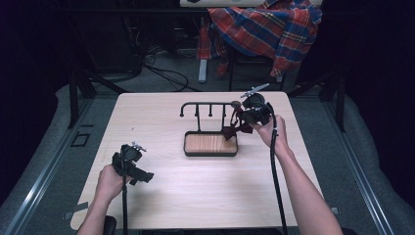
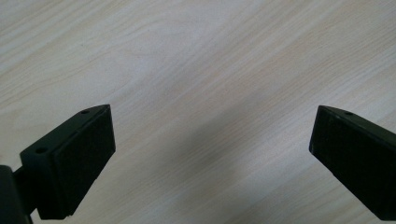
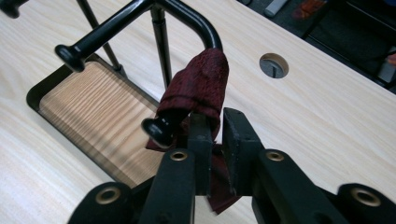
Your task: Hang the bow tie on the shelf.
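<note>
A black rack (image 1: 205, 104) with several knobbed pegs stands on a wood-floored tray (image 1: 210, 153) at mid table. A dark red bow tie (image 1: 230, 131) hangs from the rack's right end. In the right gripper view its band (image 3: 201, 81) loops over the curved bar (image 3: 187, 14) above a knobbed peg (image 3: 156, 130). My right gripper (image 3: 217, 140) has its jaws a narrow slit apart, and the red cloth fills that slit. My left gripper (image 1: 142, 175) hovers over the bare table at front left. Its jaws (image 2: 212, 140) stand wide open and hold nothing.
A plaid shirt (image 1: 264, 24) drapes over a chair behind the table. A round cable hole (image 3: 273, 65) sits in the tabletop beyond the rack. Cables lie on the floor (image 1: 161, 73) at the back. Bare wood (image 1: 195, 191) spreads between the two hands.
</note>
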Available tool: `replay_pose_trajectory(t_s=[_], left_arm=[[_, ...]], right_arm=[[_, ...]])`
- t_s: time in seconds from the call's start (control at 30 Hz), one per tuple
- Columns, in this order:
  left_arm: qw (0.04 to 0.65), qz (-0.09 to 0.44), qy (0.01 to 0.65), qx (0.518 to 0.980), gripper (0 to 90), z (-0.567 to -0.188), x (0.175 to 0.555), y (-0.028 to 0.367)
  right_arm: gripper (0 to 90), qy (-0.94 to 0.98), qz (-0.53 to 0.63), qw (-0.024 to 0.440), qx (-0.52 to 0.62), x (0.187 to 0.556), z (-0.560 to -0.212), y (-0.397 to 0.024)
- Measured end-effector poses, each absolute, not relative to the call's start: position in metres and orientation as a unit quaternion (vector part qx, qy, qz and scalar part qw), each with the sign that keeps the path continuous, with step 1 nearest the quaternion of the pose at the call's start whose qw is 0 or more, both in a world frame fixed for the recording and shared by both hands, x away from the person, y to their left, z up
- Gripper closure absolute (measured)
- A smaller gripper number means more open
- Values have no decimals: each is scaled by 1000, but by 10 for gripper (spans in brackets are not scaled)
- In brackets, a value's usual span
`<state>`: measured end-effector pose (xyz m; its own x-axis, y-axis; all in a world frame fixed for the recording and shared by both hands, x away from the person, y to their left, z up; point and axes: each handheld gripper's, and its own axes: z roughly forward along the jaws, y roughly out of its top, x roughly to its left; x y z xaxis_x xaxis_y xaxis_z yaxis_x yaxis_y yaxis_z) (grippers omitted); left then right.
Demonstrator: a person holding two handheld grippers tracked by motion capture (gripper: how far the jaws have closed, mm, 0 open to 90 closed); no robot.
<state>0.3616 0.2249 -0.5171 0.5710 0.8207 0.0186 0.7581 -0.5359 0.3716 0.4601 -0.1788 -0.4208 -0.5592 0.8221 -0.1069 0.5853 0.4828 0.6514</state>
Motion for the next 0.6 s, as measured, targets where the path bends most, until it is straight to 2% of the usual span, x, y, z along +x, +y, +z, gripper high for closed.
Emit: replay_pose_trajectory(t_s=[0.23,0.6], left_arm=[[163,95,453,871,4,-517,361,226],[164,96,453,871,4,-516,361,225]], right_arm=[[754,845,274,197,415,458,-421,-178],[614,851,269,178,415,452,-417,-185]])
